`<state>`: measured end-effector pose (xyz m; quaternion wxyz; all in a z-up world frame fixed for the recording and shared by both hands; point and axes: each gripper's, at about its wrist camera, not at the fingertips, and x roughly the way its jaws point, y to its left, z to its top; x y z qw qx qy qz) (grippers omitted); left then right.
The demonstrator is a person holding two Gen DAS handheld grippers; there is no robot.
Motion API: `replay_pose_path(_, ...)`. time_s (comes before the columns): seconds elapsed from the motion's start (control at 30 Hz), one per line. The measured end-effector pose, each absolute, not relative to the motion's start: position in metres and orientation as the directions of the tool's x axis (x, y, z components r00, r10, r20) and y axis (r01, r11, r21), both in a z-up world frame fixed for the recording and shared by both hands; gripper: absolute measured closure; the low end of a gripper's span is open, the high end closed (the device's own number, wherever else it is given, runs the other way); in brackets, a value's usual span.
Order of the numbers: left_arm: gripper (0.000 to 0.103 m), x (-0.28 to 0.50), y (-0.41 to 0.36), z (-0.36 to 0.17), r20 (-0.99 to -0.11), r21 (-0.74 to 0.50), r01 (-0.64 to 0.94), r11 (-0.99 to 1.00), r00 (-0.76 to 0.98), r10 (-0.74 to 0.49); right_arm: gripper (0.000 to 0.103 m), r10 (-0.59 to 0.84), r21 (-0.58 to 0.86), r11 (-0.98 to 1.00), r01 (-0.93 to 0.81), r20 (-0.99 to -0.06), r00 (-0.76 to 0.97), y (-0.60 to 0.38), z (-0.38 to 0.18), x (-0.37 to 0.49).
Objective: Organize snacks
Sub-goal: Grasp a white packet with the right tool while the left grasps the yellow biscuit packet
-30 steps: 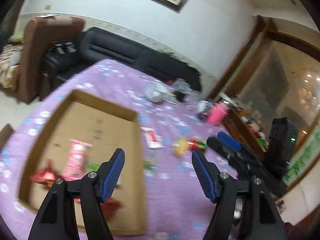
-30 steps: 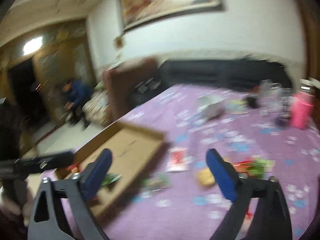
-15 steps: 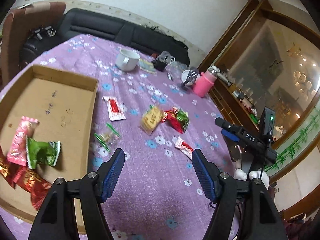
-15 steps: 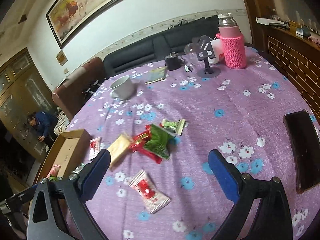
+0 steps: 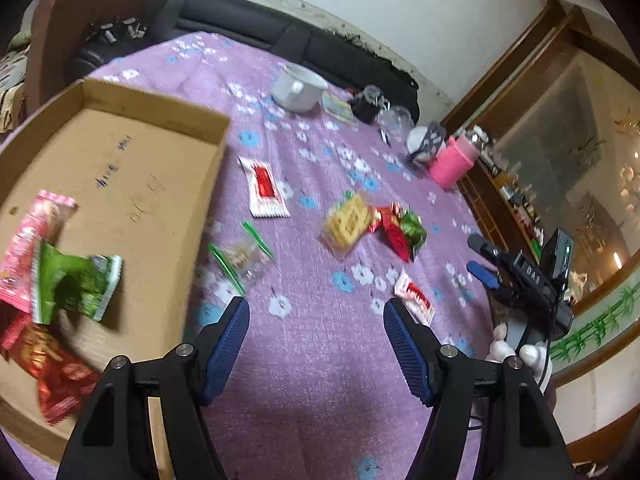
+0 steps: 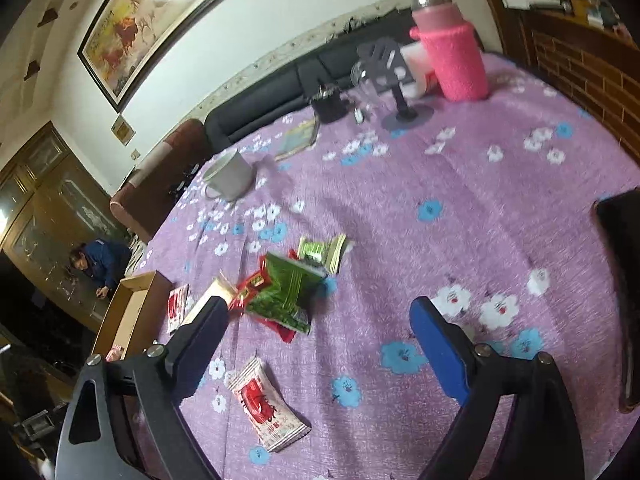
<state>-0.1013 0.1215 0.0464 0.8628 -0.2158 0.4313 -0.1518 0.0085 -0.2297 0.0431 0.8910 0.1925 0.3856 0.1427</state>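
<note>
The cardboard box (image 5: 132,168) sits on the left with a pink pack (image 5: 28,232) and a green pack (image 5: 76,280) inside. The left gripper (image 5: 316,320) is spread wide and holds nothing. More snacks lie on the purple cloth (image 6: 460,208), like the red and white pack (image 6: 264,404) near the right gripper (image 6: 320,320), also spread wide.

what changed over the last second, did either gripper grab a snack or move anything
Nothing was grabbed or let go. Both views swung from the room down onto the table and closer: the left gripper now hangs near the cardboard box, the right gripper above the red-and-white packet. Both stayed open and empty. The packets on the cloth and in the box lie as they did half a second ago.
</note>
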Motion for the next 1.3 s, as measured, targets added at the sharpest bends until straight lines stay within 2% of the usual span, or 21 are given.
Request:
replay_pose_path(0.2,0.03,-0.097,0.102,0.042,-0.697,-0.483,0.117,0.867,0.548,-0.463,0.018,0.436,0.345,0.9,-0.266,-0.708,0.556,-0.177,0.031,0.003)
replay_pose_path(0.27,0.03,-0.092,0.097,0.046,-0.708,-0.453,0.133,0.882,0.547,-0.446,0.026,0.404,0.26,0.909,-0.327,-0.748,0.527,-0.152,0.025,-0.005)
replay_pose_path(0.33,0.03,-0.084,0.091,0.053,-0.718,-0.398,0.163,0.903,0.557,-0.417,0.043,0.382,0.203,0.905,-0.375,-0.776,0.502,-0.135,0.019,-0.011)
replay_pose_path(0.4,0.03,-0.071,0.082,0.057,-0.73,-0.347,0.194,0.918,0.559,-0.394,0.051,0.324,0.114,0.909,-0.402,-0.8,0.505,-0.12,0.013,-0.019)
replay_pose_path(0.47,0.03,-0.052,0.071,0.058,-0.746,-0.301,0.227,0.926,0.549,-0.378,0.066,0.269,0.039,0.914,-0.404,-0.803,0.531,-0.113,0.012,-0.024)
replay_pose_path(0.5,0.03,-0.042,0.064,0.057,-0.755,-0.276,0.247,0.929,0.543,-0.368,0.077,0.269,0.041,0.915,-0.402,-0.805,0.53,-0.114,0.012,-0.024)
replay_pose_path(0.73,0.03,0.007,0.022,0.041,-0.804,-0.11,0.339,0.934,0.523,-0.284,0.08,0.336,0.171,0.923,-0.346,-0.795,0.505,-0.138,0.013,-0.014)
replay_pose_path(0.93,0.03,0.032,-0.009,0.023,-0.817,0.089,0.397,0.913,0.553,-0.161,0.08,0.358,0.198,0.917,-0.345,-0.789,0.499,-0.139,0.014,-0.012)
replay_pose_path(1.0,0.035,0.033,-0.014,0.017,-0.819,0.139,0.405,0.903,0.56,-0.126,0.08,0.366,0.21,0.916,-0.342,-0.787,0.497,-0.141,0.014,-0.011)
replay_pose_path(1.07,0.069,0.029,-0.014,0.017,-0.817,0.136,0.414,0.9,0.561,-0.135,0.08,0.37,0.219,0.916,-0.336,-0.784,0.498,-0.143,0.014,-0.01)
replay_pose_path(1.2,0.069,0.02,-0.004,0.028,-0.808,0.064,0.389,0.919,0.56,-0.181,0.08,0.383,0.24,0.914,-0.325,-0.774,0.504,-0.148,0.016,-0.01)
replay_pose_path(1.3,0.069,0.009,0.013,0.041,-0.787,-0.044,0.365,0.93,0.561,-0.257,0.08,0.394,0.251,0.912,-0.325,-0.761,0.516,-0.151,0.02,-0.012)
